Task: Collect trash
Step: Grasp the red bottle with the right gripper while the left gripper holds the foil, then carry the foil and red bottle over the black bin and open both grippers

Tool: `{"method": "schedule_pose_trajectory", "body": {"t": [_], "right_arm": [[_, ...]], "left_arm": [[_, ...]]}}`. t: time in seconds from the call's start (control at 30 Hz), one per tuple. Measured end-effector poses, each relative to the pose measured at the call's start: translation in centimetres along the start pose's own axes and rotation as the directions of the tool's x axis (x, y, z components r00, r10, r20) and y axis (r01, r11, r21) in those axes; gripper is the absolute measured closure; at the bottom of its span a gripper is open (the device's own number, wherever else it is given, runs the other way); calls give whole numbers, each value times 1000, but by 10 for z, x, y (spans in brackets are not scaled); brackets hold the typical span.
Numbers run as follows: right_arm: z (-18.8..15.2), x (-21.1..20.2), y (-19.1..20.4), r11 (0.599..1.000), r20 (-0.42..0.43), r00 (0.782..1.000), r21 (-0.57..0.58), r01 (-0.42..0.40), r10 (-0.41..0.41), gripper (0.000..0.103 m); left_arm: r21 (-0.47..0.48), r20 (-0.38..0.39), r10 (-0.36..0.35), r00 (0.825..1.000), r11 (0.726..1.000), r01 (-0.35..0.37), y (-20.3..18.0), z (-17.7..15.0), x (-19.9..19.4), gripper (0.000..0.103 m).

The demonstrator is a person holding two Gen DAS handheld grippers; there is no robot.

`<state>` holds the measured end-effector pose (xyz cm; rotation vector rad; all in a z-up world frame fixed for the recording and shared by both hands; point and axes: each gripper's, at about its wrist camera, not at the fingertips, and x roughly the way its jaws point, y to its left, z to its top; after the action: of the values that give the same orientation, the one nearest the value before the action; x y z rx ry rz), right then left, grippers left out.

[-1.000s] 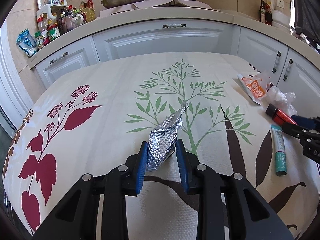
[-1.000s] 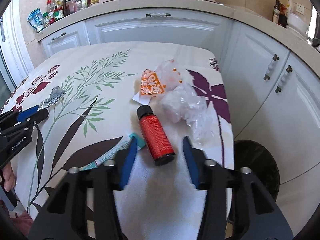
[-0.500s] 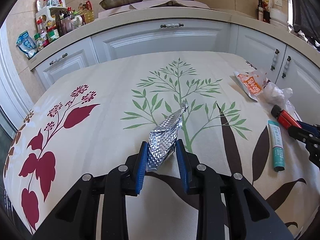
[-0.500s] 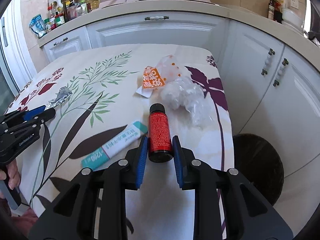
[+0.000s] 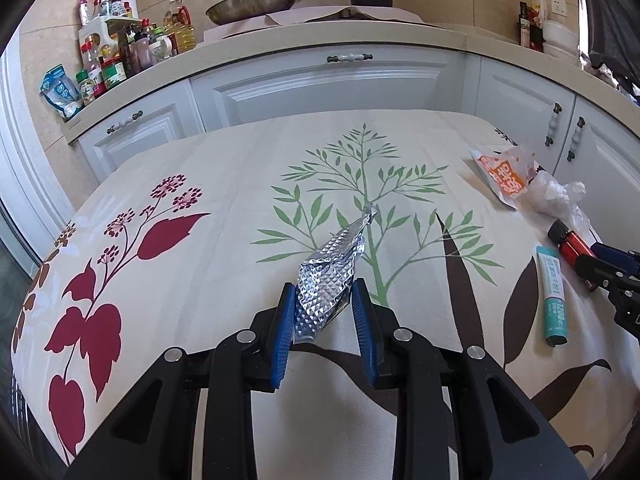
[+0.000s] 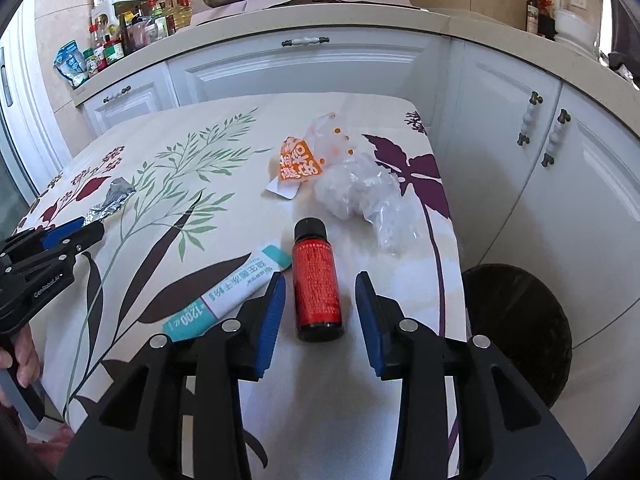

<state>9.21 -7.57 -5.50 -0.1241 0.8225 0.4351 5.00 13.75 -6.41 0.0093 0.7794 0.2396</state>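
Crumpled silver embossed foil wrapper [image 5: 329, 276] pinched between the blue pads of the left gripper [image 5: 325, 305], apparently raised off the floral tablecloth [image 5: 224, 200] for carrying to the round black bin [image 6: 516, 320] beside the table. Right gripper [image 6: 320, 304] spread wide, level and low, straddling without touching the small red bottle with a black cap [image 6: 316, 280], lying just beside a teal-and-white sachet [image 6: 228, 294]; seemingly poised to close on it.

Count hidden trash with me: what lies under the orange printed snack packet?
A white paper corner pokes out beneath the orange printed snack packet's near edge, on the floral tablecloth. Anything else underneath is covered.
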Motion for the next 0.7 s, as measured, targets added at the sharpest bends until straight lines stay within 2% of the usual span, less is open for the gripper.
{"method": "schedule_pose_trajectory", "body": {"t": [0.07,0.1,0.43,0.7], "right_arm": [[-1,4,1,1000,-14,1000,-4,-12,12,79],[-2,4,2,1000,-15,1000,-5,-14,14,80],[-10,-15,-5,1000,40,999,18,-7,7,80],[-17,-39,-28,998,88,995,62,33,-38,80]], "left_arm": [[-2,0,1,1000,1000,-1,0,0,1,73],[-2,-1,0,1000,1000,0,0,0,1,73],[6,14,-3,1000,1000,2,-7,0,-5,73],[47,46,-37,998,998,35,-35,2,-21,73]]}}
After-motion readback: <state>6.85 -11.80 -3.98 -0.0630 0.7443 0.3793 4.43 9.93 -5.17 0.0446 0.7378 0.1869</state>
